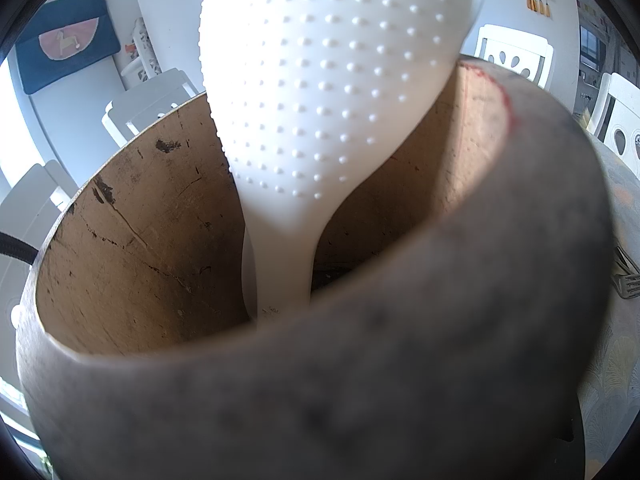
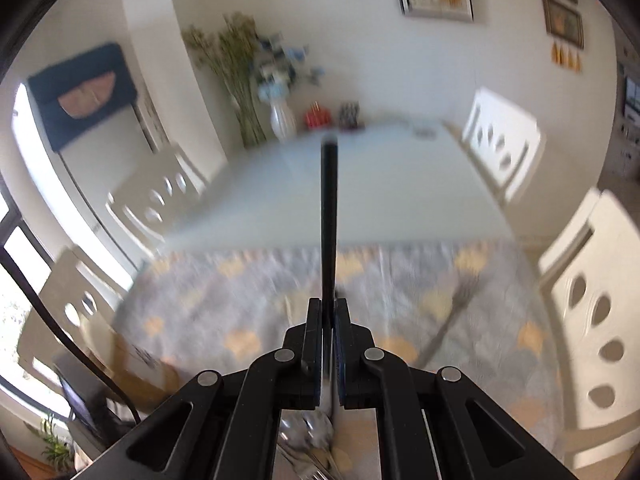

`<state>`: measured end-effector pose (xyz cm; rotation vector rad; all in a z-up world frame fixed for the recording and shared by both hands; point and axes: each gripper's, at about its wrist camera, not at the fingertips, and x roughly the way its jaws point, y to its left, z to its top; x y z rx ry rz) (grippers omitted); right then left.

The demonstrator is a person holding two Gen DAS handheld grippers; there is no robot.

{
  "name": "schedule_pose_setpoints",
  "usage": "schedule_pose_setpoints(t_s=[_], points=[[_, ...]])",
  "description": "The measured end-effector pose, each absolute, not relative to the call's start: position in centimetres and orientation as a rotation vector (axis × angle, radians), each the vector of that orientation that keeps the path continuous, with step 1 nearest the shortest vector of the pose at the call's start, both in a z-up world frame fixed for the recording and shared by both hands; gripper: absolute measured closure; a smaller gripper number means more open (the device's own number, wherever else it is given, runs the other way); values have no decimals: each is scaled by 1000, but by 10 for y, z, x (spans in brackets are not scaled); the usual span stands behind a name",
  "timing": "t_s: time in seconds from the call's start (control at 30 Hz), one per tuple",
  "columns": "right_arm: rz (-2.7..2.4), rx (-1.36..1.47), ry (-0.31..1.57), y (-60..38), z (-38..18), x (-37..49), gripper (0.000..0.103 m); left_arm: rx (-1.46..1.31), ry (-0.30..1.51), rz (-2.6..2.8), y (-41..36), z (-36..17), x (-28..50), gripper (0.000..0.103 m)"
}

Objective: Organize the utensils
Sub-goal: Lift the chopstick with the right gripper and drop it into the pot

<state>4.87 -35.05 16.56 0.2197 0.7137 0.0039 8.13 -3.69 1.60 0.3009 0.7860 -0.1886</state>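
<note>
In the left wrist view we looked straight into the wooden holder [image 1: 132,216], which filled the picture, with a white dotted spoon [image 1: 332,80] standing in it handle down and leaning on the far wall. The left tongs themselves were out of sight, so we could not tell whether they were apart or together, nor whether they held the holder. A fork [image 1: 626,280] lay just beside the holder on the patterned cloth [image 1: 616,364]. In the right wrist view the right gripper [image 2: 330,312] was clamped tight on a utensil with a black handle [image 2: 329,216], the handle pointing away and its shiny metal end showing beneath the jaws. The holder showed only as a brown blur at the lower left edge. To do this step well, we judged, we had to keep the squeeze firm, carry the utensil over the holder's mouth, and let it down into the open half beside the spoon, not onto the spoon's bowl. Another fork [image 2: 452,312] lay on the cloth to the right of the gripper, well apart from the holder. White chairs [image 2: 596,320] ringed the table, clear of the path.
</note>
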Motion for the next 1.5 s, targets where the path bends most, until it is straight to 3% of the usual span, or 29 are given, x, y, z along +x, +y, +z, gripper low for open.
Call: schedule_pose_setpoints(t_s=[0.23,0.57,1.0,1.5], points=[[80,164,521,-324,249,54,98,301,786,-189,-37,16,81,0],[318,110,413,-245,313,40,98,301,786,-188,-38,16,81,0],[555,106,458,-159,297,43,98,300,786,-188,-38,16,80,0],[609,92,540,-128,264,63,98,301,786,-187,-38,16,80,0]])
